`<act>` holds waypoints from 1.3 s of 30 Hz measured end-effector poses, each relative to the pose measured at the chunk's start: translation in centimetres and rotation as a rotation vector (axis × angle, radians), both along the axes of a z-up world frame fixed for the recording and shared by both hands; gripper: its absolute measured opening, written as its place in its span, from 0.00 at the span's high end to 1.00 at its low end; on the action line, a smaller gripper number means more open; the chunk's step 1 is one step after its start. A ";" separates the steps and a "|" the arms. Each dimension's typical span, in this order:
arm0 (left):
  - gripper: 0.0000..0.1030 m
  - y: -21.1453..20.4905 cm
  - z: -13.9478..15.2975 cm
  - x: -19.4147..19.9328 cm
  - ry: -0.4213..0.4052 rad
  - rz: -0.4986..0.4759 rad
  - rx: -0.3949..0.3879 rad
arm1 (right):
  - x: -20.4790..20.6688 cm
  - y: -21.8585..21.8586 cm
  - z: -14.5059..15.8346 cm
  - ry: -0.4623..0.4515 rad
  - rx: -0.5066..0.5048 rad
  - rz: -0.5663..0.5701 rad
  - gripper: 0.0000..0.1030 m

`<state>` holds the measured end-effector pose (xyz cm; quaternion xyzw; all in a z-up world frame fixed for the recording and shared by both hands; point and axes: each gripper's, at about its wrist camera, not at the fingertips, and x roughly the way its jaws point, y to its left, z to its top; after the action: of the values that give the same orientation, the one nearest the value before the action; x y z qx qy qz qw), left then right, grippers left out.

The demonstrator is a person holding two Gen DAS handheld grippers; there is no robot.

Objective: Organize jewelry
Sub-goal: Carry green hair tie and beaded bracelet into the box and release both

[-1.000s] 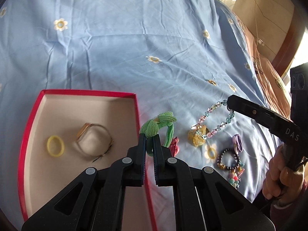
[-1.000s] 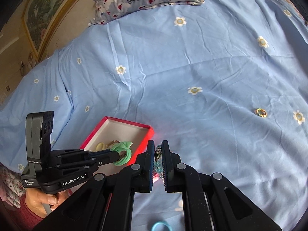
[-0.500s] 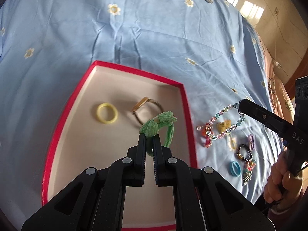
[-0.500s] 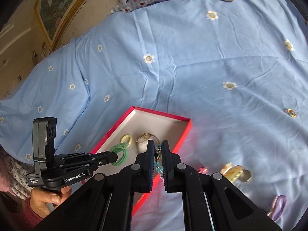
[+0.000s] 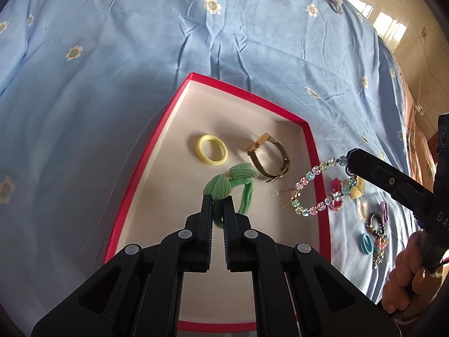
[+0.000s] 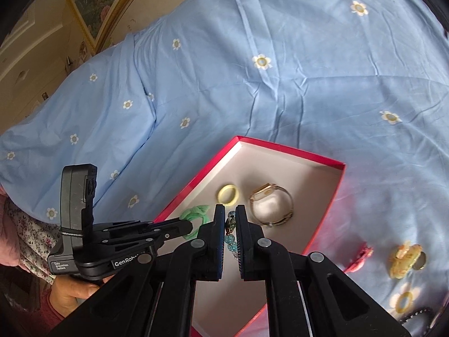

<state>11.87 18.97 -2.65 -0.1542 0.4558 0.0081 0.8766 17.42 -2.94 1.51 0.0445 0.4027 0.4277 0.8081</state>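
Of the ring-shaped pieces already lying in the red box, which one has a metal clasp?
The bronze-toned bangle, lying on the box floor right of the plain yellow ring. It alone has a gold clasp; the yellow ring is a smooth, unbroken loop.

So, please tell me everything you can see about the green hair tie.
The green hair tie looks like soft ribbed fabric, a stretchy loop with a knotted bow of two puffy lobes. The left gripper is shut on it just below the knot, and the thin loop hangs down to the right of the fingers. It hangs over the white floor of the red box, near the yellow ring and the gold watch. Whether it touches the floor cannot be told.
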 end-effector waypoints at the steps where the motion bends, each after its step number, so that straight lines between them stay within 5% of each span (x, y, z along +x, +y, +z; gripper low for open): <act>1: 0.95 0.3 -0.2 0.0 0.004 0.006 -0.003 | 0.0 0.4 0.0 0.000 0.000 0.005 0.93; 19: 0.94 1.2 -2.4 2.0 0.076 0.041 0.026 | 2.3 0.3 -6.3 0.080 -0.121 -0.056 0.93; 30: 0.85 0.4 -2.2 2.7 0.085 0.030 0.062 | 2.7 0.6 -7.9 0.076 -0.184 -0.058 0.93; 37: 0.61 0.0 -1.9 2.6 0.091 0.037 0.098 | 3.0 0.4 -8.0 0.088 -0.176 -0.066 0.87; 39: 0.59 0.2 -1.7 2.3 0.086 0.047 0.092 | 3.0 0.2 -7.9 0.101 -0.153 -0.059 0.78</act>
<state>14.18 19.14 -4.30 -0.1239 0.4883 0.0559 0.8620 20.38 -2.69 -6.36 0.0160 0.4727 0.3690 0.8001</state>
